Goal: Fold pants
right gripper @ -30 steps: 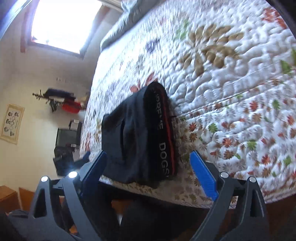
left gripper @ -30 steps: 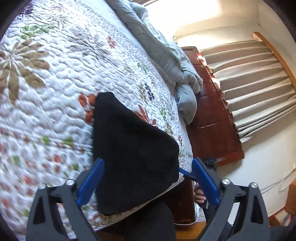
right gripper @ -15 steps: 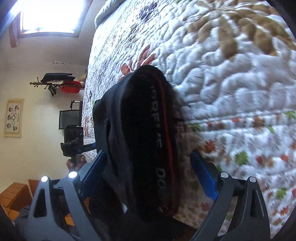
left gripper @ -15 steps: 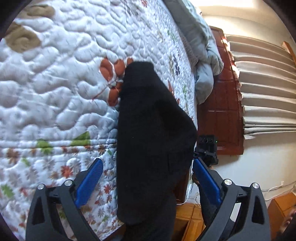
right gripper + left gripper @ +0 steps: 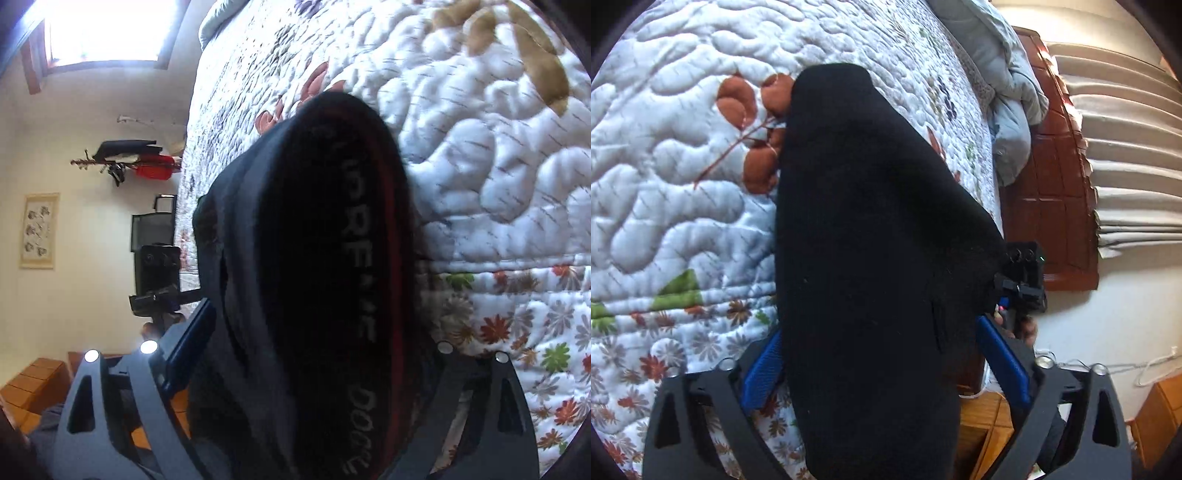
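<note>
Black folded pants [image 5: 871, 229] lie on the quilted bed and hang over its near edge. My left gripper [image 5: 879, 328] straddles one end of them; its jaws are closing, and the blue pads [image 5: 761, 369] stand at the cloth's sides without clearly pinching it. From the other end, the pants [image 5: 317, 258] show a waistband with grey lettering and a red stripe. My right gripper [image 5: 314, 314] is open around that end, its right pad hidden behind the cloth. Each view shows the other gripper past the pants: the right one [image 5: 1023, 280] and the left one [image 5: 157, 280].
The floral quilt [image 5: 676, 192] covers the bed. A grey blanket [image 5: 1008, 110] is bunched by the dark wooden headboard [image 5: 1052, 184], with pleated curtains [image 5: 1137, 166] beyond. Wooden floor [image 5: 33, 387], a coat rack [image 5: 129, 158] and a wall picture [image 5: 38, 229] lie off the bed's side.
Both grippers have come forward and down until the pants' ends lie between their jaws. The left jaws have narrowed a little. The pants have not moved.
</note>
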